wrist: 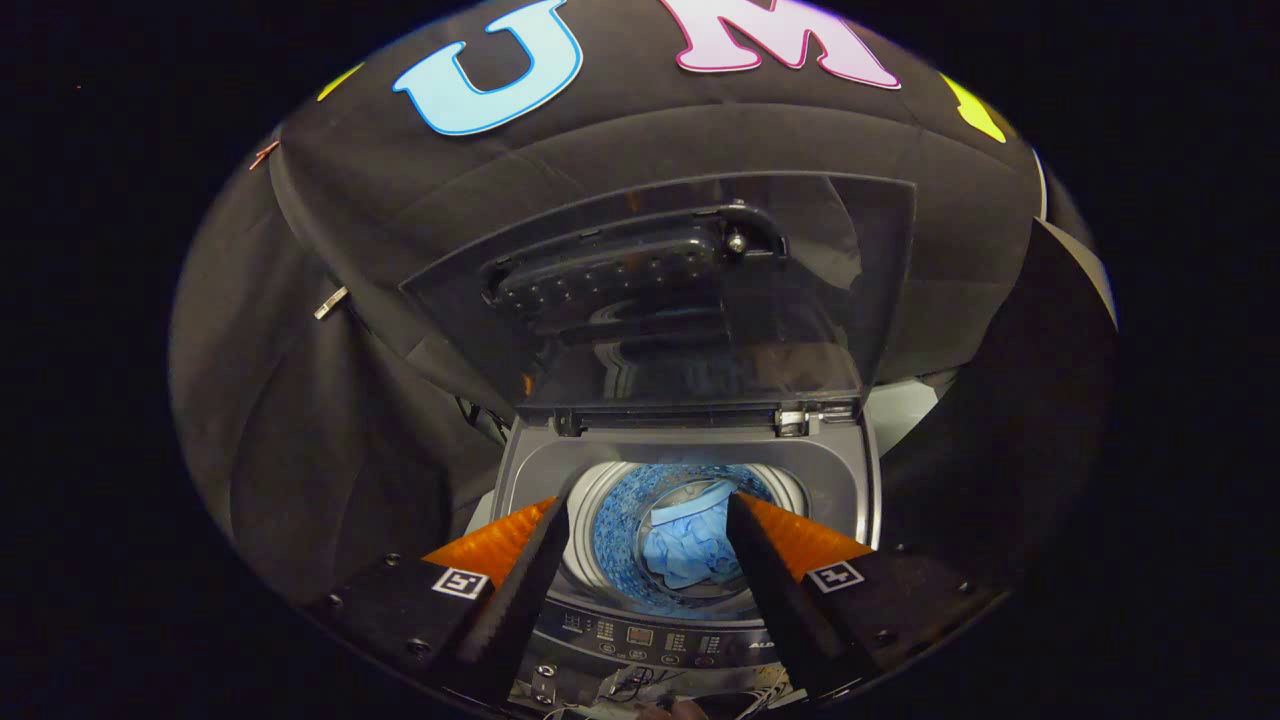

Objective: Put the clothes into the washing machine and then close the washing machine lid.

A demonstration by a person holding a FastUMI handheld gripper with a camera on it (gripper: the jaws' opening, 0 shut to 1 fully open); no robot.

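Dim overall, the black booth wall swallows light, while the washing machine drum (690, 540) glows bright from within, soft reflections sheen the raised transparent lid (690, 300), and fisheye bending warps everything toward the edges.

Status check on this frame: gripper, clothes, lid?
Gripper open, empty, above the washing machine. Light blue clothes lie in the drum, beyond the fingers. Lid stands raised, not yet closed. Nothing between fingers and lid.

Gripper view, close above the washing machine (690, 470), facing down into its drum
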